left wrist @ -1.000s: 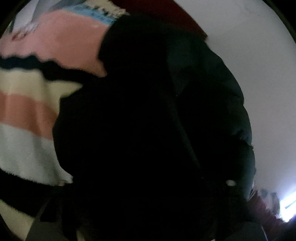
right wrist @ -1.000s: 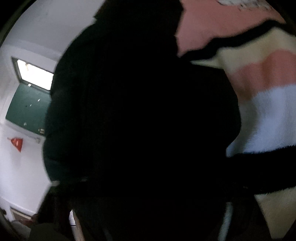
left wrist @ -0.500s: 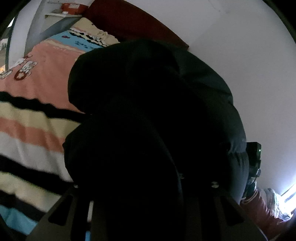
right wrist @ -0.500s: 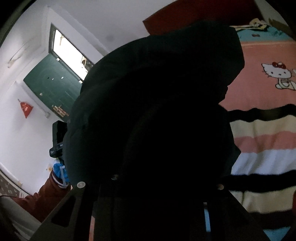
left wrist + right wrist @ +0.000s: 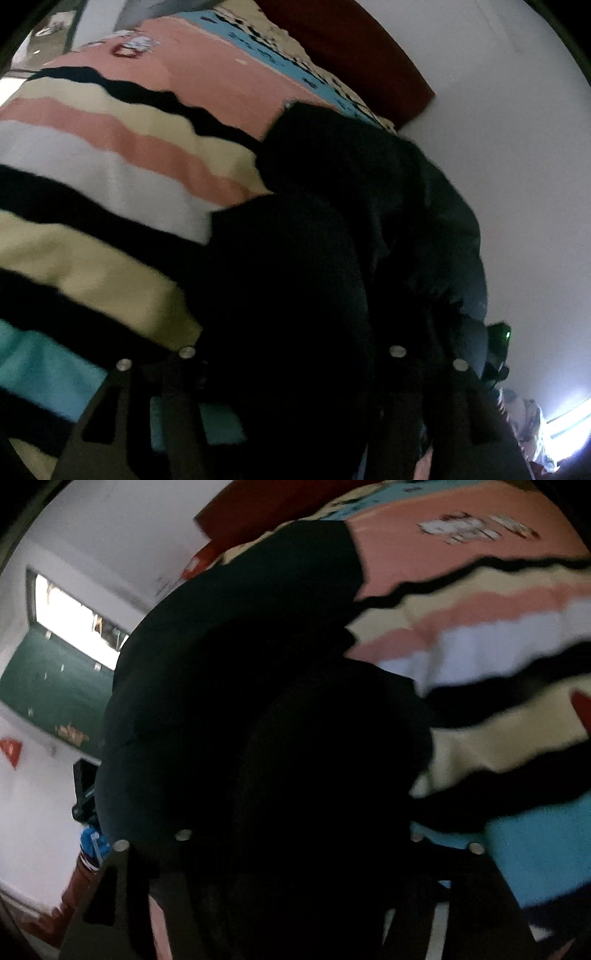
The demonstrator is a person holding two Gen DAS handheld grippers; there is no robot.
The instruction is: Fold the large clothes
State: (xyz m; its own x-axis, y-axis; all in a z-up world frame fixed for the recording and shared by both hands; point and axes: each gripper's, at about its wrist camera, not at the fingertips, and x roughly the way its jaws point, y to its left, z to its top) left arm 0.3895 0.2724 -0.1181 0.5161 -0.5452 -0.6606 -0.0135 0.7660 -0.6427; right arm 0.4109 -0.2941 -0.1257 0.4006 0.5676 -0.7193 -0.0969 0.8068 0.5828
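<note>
Since the earlier frames, both wrist views are drawn back from the bulky black padded garment (image 5: 332, 258), so more of the striped fleece blanket in pink, cream, white, black and blue (image 5: 110, 177) is exposed. The jaws of both grippers have just been opening. The left gripper (image 5: 288, 424) is seen with its dark fingers (image 5: 177, 424) spread and black cloth lying between them; whether the pads press on it cannot be told in the gloom. The same holds for the right gripper (image 5: 295, 904).

The garment is heaped on the blanket, probably laid down there to set a fold. In the left view its edge runs from 12 towards 8 o'clock, with open blanket from 8 to 11 o'clock. In the right view, free blanket (image 5: 498, 664) lies from 1 to 4 o'clock, while a white wall (image 5: 29, 830) and green door (image 5: 48, 679) are near at 9 o'clock.
</note>
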